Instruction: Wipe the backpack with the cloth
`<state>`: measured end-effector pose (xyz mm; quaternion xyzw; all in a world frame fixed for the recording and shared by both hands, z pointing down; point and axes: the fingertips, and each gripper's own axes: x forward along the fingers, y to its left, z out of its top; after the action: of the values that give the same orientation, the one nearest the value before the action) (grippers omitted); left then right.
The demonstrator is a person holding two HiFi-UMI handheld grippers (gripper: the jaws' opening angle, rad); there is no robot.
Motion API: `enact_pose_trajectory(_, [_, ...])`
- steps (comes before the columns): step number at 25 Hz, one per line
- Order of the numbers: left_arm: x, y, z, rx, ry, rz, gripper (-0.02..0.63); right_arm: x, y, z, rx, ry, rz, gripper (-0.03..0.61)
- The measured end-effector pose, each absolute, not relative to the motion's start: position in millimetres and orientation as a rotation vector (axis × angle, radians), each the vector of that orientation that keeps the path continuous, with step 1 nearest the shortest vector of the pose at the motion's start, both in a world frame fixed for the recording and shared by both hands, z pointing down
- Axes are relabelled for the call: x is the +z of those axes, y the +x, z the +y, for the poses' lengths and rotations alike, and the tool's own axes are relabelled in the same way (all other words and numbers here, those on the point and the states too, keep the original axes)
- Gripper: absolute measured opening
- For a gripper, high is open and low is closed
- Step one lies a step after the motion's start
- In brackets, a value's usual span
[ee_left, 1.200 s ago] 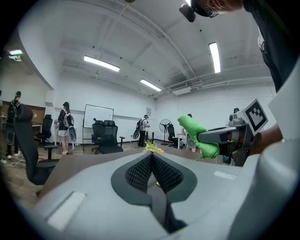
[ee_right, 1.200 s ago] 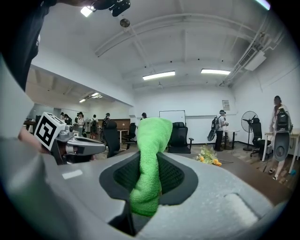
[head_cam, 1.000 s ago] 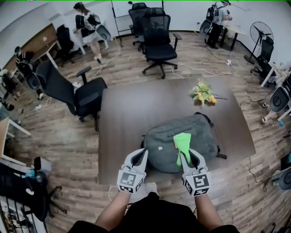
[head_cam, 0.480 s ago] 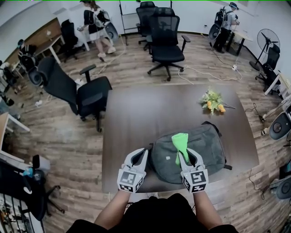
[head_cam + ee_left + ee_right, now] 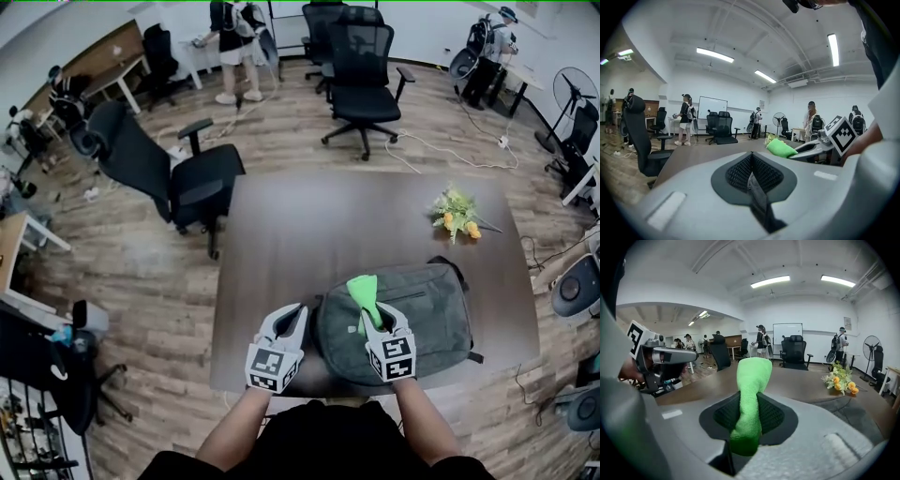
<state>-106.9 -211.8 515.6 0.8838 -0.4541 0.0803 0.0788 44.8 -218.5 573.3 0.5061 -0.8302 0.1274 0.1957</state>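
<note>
A grey backpack (image 5: 412, 314) lies flat on the near right part of the brown table (image 5: 309, 225). My right gripper (image 5: 379, 317) hovers over the backpack's left half, shut on a green cloth (image 5: 364, 292) that sticks out forward between its jaws. The cloth (image 5: 749, 394) fills the middle of the right gripper view. My left gripper (image 5: 291, 319) is just left of the backpack, above the table's near edge. Its jaws are shut with nothing between them in the left gripper view. The right gripper (image 5: 825, 143) and the cloth (image 5: 780, 148) show at the right in that view.
A bunch of artificial flowers (image 5: 455, 216) lies on the table beyond the backpack. Black office chairs stand at the table's far left (image 5: 164, 178) and far side (image 5: 361, 75). People stand at the back of the room (image 5: 234, 37). Cables run over the wooden floor.
The head camera has shifted, so the table sits further right in view. My right gripper with the cloth has moved slightly left over the backpack. The left gripper stays near the backpack's left edge.
</note>
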Motion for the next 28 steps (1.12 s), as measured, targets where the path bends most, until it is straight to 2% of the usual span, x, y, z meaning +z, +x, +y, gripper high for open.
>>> enact_pose_trajectory(13, [532,-107,-204,0.310,2.558,-1.397,0.018,639,-10,-234,0.468,1.154,-2.285,0.095])
enact_pose_trajectory(28, [558,-97,-213,0.373,2.491,-1.395,0.018,650,11,-251,0.501,1.143,-2.183,0.100])
